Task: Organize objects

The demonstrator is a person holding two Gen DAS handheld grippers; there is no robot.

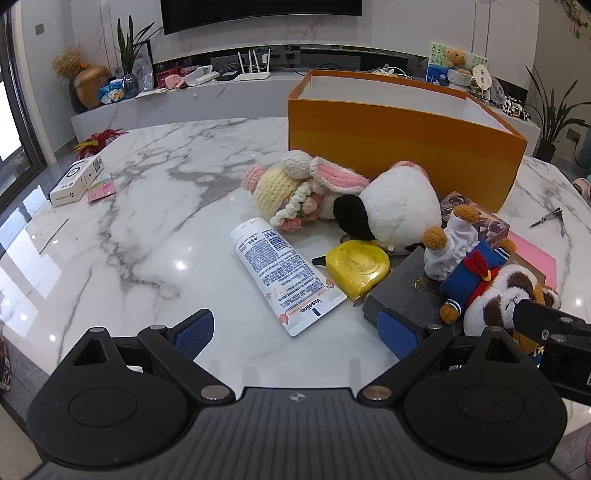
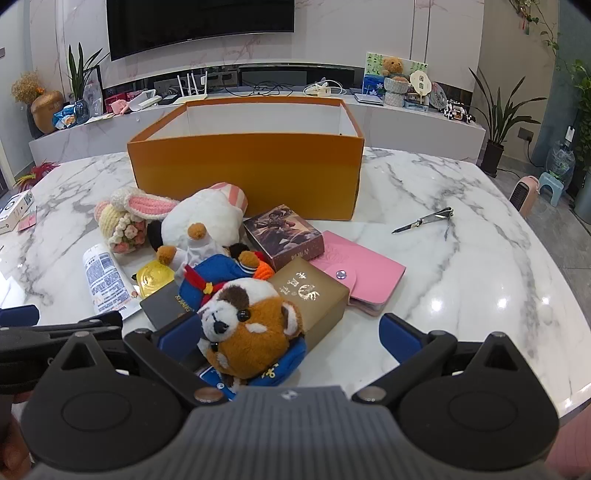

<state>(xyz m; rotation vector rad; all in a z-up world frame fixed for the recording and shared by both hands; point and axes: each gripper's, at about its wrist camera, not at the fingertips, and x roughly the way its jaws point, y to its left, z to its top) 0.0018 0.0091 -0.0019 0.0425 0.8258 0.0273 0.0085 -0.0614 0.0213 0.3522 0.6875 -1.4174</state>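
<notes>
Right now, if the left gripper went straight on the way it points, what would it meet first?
Probably the Vaseline tube, which lies on the marble table just beyond the open left gripper; depth is hard to judge.

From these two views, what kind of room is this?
Most likely a home living room: a wall-mounted TV hangs above a long media console with a router on it, and potted plants stand at the sides.
</notes>
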